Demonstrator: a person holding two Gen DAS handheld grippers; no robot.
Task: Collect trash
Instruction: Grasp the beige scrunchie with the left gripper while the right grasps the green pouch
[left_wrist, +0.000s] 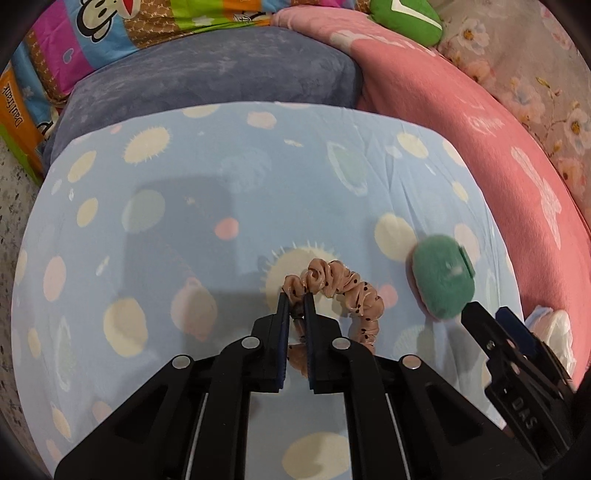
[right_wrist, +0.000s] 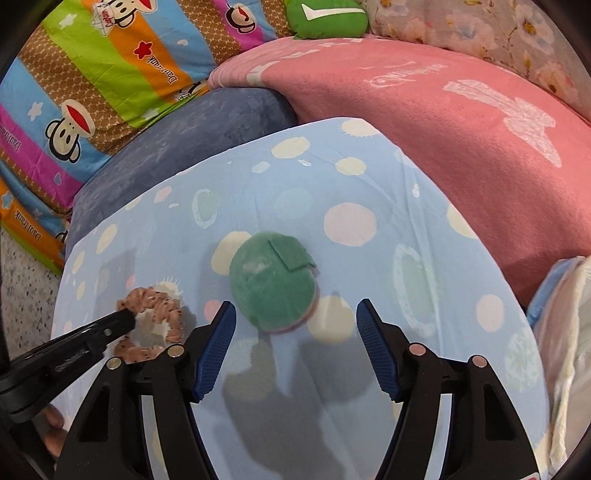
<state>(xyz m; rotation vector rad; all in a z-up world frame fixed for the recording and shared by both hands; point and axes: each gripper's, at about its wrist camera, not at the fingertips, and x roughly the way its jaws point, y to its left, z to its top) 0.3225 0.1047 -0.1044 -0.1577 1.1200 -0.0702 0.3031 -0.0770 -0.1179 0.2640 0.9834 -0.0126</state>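
Observation:
A peach scrunchie with dark dots lies on the pale blue spotted sheet. My left gripper is shut on one side of its ring. In the right wrist view the scrunchie shows at lower left with the left gripper clamped on it. A round green fuzzy pad with a pink underside rests on the sheet just ahead of my right gripper. That gripper stands open, with its blue pads short of the pad and not touching it. The left wrist view shows the pad and the right gripper at right.
A pink blanket bounds the sheet at the right and back. A grey-blue cushion lies behind, with a colourful cartoon quilt and a green plush beyond. White bedding sits at far right. Speckled floor shows at left.

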